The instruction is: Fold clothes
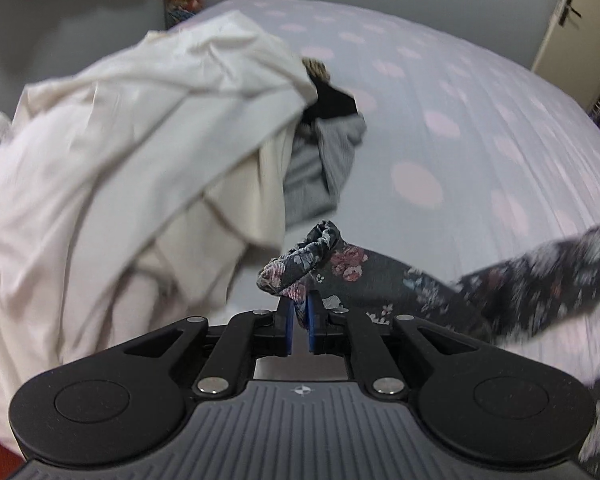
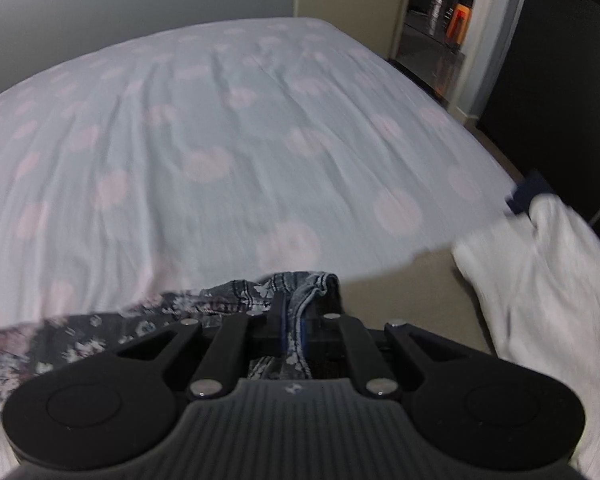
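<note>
The bed (image 1: 460, 92) wears a pale sheet with pink dots. A heap of cream clothes (image 1: 132, 140) sits on its left side. Above the near edge hangs the dark floral garment (image 1: 380, 276), blurred, stretched between both claws: the left gripper (image 1: 299, 308) pinches its gathered hem, the right gripper (image 2: 296, 320) is clamped on another bunched edge.

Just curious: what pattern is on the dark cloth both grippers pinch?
Dark floral garment: charcoal with small pink, red and white flowers. Clearest in the left wrist view.
</note>
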`<state>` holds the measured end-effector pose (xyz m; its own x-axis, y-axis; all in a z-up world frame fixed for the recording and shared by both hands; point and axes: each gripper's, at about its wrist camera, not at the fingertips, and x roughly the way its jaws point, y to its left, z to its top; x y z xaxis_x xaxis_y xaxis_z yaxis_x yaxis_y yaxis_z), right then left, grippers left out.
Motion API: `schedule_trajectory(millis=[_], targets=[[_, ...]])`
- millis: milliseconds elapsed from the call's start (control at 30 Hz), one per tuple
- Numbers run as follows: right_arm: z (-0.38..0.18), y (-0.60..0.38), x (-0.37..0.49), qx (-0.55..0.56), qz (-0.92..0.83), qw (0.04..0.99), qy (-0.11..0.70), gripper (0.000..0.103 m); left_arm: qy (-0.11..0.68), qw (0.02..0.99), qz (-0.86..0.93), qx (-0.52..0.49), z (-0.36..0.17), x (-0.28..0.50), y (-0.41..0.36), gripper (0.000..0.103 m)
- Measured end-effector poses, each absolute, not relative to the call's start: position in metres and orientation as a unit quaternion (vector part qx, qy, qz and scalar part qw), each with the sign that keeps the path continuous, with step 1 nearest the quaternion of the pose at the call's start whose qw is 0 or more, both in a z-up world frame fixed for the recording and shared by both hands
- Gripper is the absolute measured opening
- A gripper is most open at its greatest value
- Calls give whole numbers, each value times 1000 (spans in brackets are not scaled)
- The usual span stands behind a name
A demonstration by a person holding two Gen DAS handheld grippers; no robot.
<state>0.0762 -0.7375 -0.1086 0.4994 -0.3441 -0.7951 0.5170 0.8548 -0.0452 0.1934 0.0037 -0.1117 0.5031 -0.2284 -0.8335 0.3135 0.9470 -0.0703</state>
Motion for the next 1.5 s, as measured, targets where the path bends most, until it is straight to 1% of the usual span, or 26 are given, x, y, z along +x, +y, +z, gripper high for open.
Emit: schedule_trajectory(millis=[33,67,200,300,400,467,533,600,633,700,767,800,833,900,967,1100,1400,1500], targets=[[-112,-739,68,105,-253,860,431,7,477,865,-151,50,-112,190,7,12],[-115,-741,60,110,-256,859,429,7,480,864,-145,55,-112,186,11,12],[-124,-750,33,138,-267,857,419,7,492,860,-114,70,-112,173,31,12],[-127,-749,24,148,-265,859,413,7,487,866,-102,53,-102,164,50,12],[-126,-747,24,148,-268,858,412,8,486,865,-114,49,-103,167,42,13],[-125,-746,25,148,-270,858,411,8,488,863,-123,51,-107,171,33,21],[-125,-744,25,148,-271,858,411,8,489,861,-133,52,-110,175,23,35],[-124,-743,26,148,-272,858,410,8,490,858,-143,54,-114,179,14,44],[-123,-743,25,148,-272,858,410,8,490,857,-148,55,-116,181,9,45],[-122,-744,24,152,-272,858,409,8,496,853,-155,53,-122,187,0,45],[-121,-744,23,152,-272,858,408,8,525,838,-148,33,-145,196,-5,45],[-121,-743,24,150,-272,858,408,8,538,830,-146,21,-155,198,-7,42],[-120,-743,24,149,-272,859,407,8,548,824,-143,14,-164,199,-8,28],[-115,-741,24,146,-270,863,401,8,549,824,-137,17,-174,197,-14,20],[-110,-738,24,141,-267,868,393,7,528,838,-136,29,-168,192,-17,17],[-80,-729,27,120,-252,891,357,6,467,873,-137,27,-124,190,-11,16],[5,-699,25,92,-214,941,243,4,287,954,-84,-2,19,194,24,16],[12,-691,15,100,-196,947,234,4,259,963,-68,-11,40,187,40,16]])
